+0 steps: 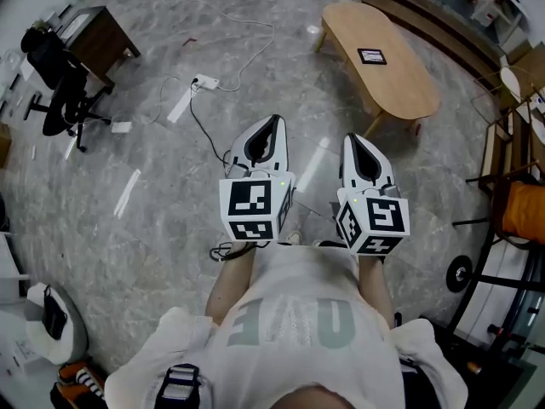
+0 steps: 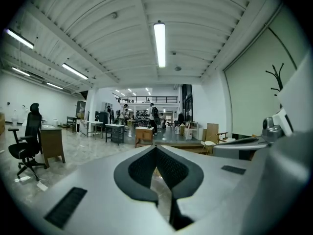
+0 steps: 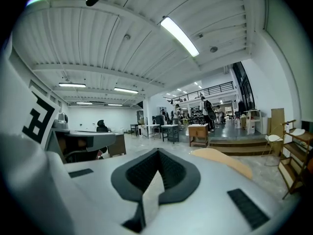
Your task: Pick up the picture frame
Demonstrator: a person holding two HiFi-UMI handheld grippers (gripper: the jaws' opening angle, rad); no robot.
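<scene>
A: Take it left to right. What's out at ten o'clock?

B: An office chair (image 1: 53, 88) beside a dark desk (image 1: 100, 37), well apart from the person (image 1: 298, 322). Nearer eleven, a power strip (image 1: 205, 82) lies on the floor (image 1: 153, 220), with its cable (image 1: 204, 135) trailing back toward the person. None of it belongs to the job.

A: And the left gripper?

B: The left gripper (image 1: 272, 123) is held out in front of the chest, roughly level, aiming at twelve. Its own view shows the two pads (image 2: 142, 168) meeting tip to tip. Nothing is caught between them, and only floor shows through the gap lower down.

A: The right one?

B: Same story. The right gripper (image 1: 350, 138) sits just beside it, jaws pressed together and empty.

A: So where's the picture frame?

B: The picture frame (image 1: 371, 55) lies flat on the oval wooden table (image 1: 409, 88), at about one o'clock from the grippers and well apart from both.

A: Progress, then?

B: I'd say nothing is done yet. The whole task is left: walk to the table, open a gripper, close on the frame's edge, and lift.
</scene>
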